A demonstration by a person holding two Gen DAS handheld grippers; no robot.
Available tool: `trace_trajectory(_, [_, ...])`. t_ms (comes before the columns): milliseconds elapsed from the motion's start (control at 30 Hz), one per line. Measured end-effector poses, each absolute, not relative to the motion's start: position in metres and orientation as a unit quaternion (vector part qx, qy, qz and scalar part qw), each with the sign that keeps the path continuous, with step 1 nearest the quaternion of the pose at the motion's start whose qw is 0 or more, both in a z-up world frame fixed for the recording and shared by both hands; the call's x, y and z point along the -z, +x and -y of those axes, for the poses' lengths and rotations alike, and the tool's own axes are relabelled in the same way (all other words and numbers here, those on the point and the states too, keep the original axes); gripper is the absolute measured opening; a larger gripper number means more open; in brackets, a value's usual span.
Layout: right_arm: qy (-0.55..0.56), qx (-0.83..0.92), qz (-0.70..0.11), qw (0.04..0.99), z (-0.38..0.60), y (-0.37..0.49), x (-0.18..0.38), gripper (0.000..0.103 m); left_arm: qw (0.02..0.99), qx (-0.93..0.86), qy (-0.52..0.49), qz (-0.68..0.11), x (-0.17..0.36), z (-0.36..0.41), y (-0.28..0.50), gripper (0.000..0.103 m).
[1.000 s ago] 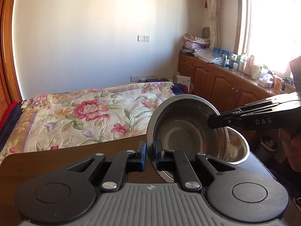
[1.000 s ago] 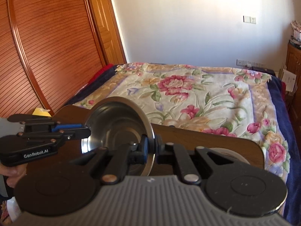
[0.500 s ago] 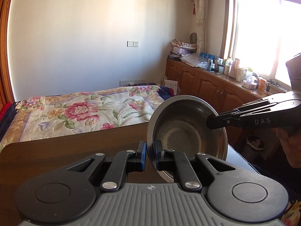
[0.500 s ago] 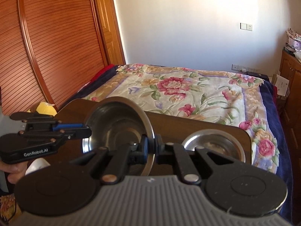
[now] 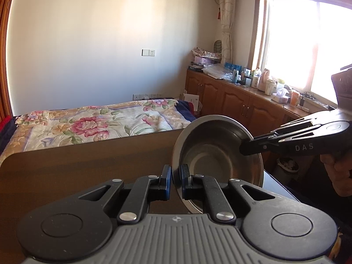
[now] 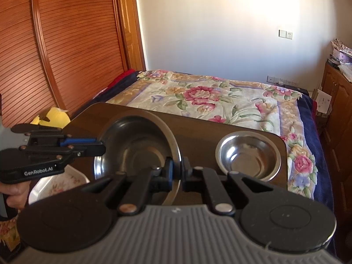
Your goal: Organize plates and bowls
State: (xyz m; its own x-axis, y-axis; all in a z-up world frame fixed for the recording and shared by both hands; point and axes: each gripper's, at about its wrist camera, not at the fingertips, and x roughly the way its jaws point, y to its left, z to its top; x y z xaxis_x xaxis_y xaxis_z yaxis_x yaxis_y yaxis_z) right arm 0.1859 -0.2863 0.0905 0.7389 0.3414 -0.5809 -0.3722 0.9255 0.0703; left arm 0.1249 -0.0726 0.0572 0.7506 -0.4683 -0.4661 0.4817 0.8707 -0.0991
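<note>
I hold one steel bowl (image 5: 215,154) tilted above the dark brown table (image 5: 88,165), gripped at opposite sides of its rim. My left gripper (image 5: 175,177) is shut on the near rim in the left wrist view. My right gripper (image 5: 244,149) reaches in from the right, shut on the far rim. In the right wrist view the same bowl (image 6: 136,145) stands between my right gripper (image 6: 178,168), shut on its rim, and my left gripper (image 6: 102,147) on its left edge. A second steel bowl (image 6: 248,154) sits upright on the table (image 6: 198,127) to the right.
A bed with a floral cover (image 6: 209,96) lies past the table's far edge. A white flowered basin (image 6: 59,182) and a yellow object (image 6: 52,116) sit low at the left. Wooden cabinets with clutter (image 5: 253,101) run under the window. A person's hand (image 5: 338,171) holds the right gripper.
Both grippers have carried the bowl sideways across the table, still shut on its rim. The second bowl has left the left wrist view and come fully into the right wrist view.
</note>
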Motion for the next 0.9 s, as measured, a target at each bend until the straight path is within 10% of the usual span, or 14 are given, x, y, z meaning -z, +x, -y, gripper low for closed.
trace_trajectory(900, [-0.004,-0.188,-0.345,0.919,0.287,0.128,-0.040,0.009,0.917,0.265,0.021,-0.298,-0.009,0.078,0.078,0.010])
